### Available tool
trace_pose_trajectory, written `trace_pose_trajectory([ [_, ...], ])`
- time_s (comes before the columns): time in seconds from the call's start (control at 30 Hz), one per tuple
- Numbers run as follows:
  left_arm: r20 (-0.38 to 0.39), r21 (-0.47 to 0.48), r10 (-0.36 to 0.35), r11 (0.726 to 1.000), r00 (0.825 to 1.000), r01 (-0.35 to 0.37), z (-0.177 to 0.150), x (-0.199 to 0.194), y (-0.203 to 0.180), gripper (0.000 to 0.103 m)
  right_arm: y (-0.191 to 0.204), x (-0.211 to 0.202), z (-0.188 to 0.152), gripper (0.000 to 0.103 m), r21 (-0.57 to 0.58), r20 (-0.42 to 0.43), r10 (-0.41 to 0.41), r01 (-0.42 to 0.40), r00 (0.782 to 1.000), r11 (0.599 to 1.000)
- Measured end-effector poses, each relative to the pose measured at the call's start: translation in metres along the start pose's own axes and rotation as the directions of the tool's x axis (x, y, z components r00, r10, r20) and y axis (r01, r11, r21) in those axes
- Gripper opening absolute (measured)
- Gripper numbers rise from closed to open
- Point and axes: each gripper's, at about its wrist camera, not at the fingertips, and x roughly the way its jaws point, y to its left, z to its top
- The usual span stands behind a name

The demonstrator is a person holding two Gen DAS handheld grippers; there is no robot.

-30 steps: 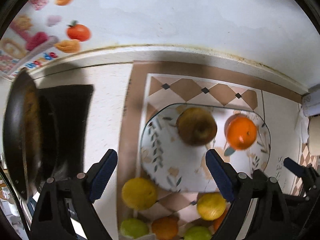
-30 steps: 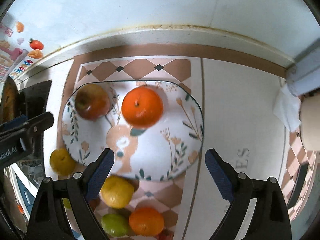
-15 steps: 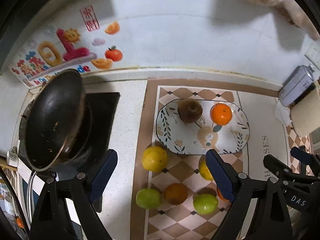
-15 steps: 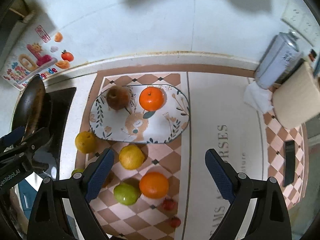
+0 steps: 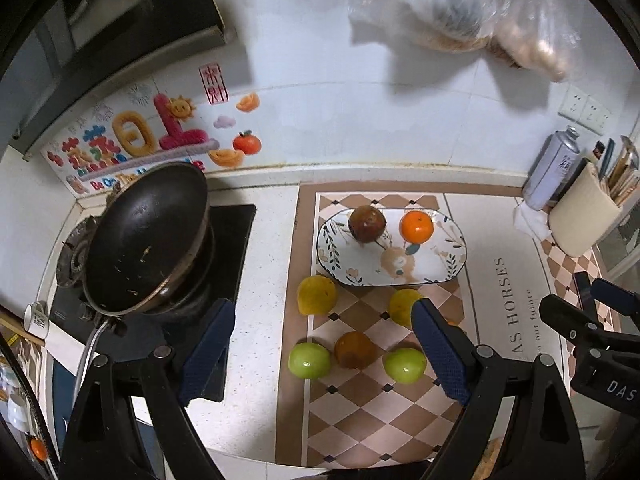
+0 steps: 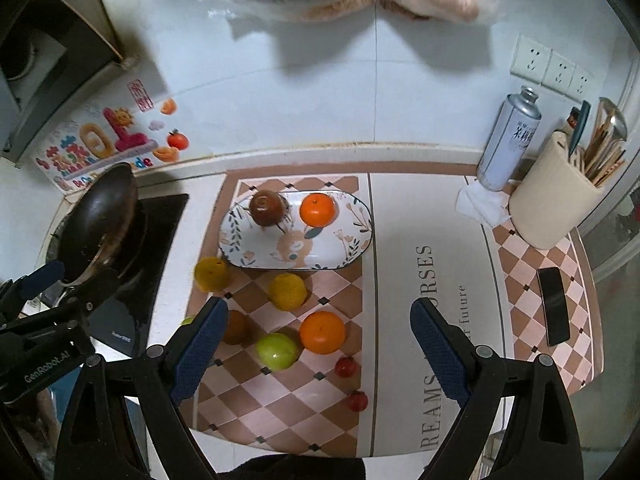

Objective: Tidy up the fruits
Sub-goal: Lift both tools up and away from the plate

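Note:
An oval patterned plate [image 5: 448, 270] [image 6: 352, 240] lies on the checkered mat and carries a brown apple [image 5: 366, 218] [image 6: 267, 207] and an orange [image 5: 416, 226] [image 6: 317, 210]. In front of it, loose on the mat, are two yellow fruits [image 5: 317, 294] [image 6: 287, 291], a brownish fruit [image 5: 354, 349], two green apples [image 5: 309, 360] [image 6: 277, 351], a large orange [image 6: 322, 332] and two small red fruits [image 6: 346, 366]. My left gripper [image 5: 322, 352] and right gripper [image 6: 318, 348] both hover high above the mat, open, with nothing between their fingers.
A black wok [image 5: 146, 240] sits on the stove at the left. At the back right stand a spray can [image 6: 508, 140] and a beige utensil holder [image 6: 556, 196]. A dark phone [image 6: 554, 306] lies at the right. Plastic bags [image 5: 472, 8] hang on the wall.
Both grippers have pulled up and back from just above the plate, so the whole counter and the loose fruits have come into view. Both stayed open and empty.

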Motion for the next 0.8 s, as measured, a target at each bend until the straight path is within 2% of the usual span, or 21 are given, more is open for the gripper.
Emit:
trace_pose_trajectory([
  [0.23, 0.048, -0.009, -0.014, 1.000, 0.999, 0.015, -0.006, -0.026, 0.006, 0.090, 0.008, -0.021, -0.006, 0.094, 0.004, 0.033, 0.015, -0.015, 0.999, 1.000],
  [0.4, 0.028, -0.029, -0.034, 0.999, 0.999, 0.035, -0.007, -0.020, 0.012, 0.090, 0.002, -0.004, -0.007, 0.094, 0.042, -0.001, 0.052, -0.052, 0.999, 0.998],
  [0.43, 0.011, -0.032, -0.035, 0.999, 0.999, 0.035, -0.006, -0.014, 0.014, 0.092, -0.002, 0.006, -0.008, 0.094, 0.055, -0.022, 0.063, -0.061, 0.998, 0.997],
  [0.5, -0.034, -0.047, -0.032, 0.998, 0.999, 0.030, -0.008, 0.002, 0.020, 0.102, -0.008, 0.031, -0.010, 0.094, 0.071, -0.069, 0.070, -0.065, 0.995, 0.995],
  [0.63, -0.126, -0.086, 0.018, 0.996, 0.992, -0.029, -0.017, 0.048, 0.036, 0.102, -0.022, 0.096, -0.020, 0.094, 0.125, -0.186, 0.114, -0.091, 0.976, 0.988],
  [0.73, -0.233, -0.123, 0.020, 0.991, 0.972, -0.050, -0.029, 0.091, 0.048, 0.102, -0.032, 0.149, -0.034, 0.094, 0.171, -0.281, 0.139, -0.093, 0.950, 0.981],
  [0.8, -0.309, -0.149, 0.004, 0.987, 0.951, -0.052, -0.039, 0.119, 0.053, 0.102, -0.038, 0.177, -0.041, 0.094, 0.196, -0.331, 0.149, -0.087, 0.932, 0.977],
])
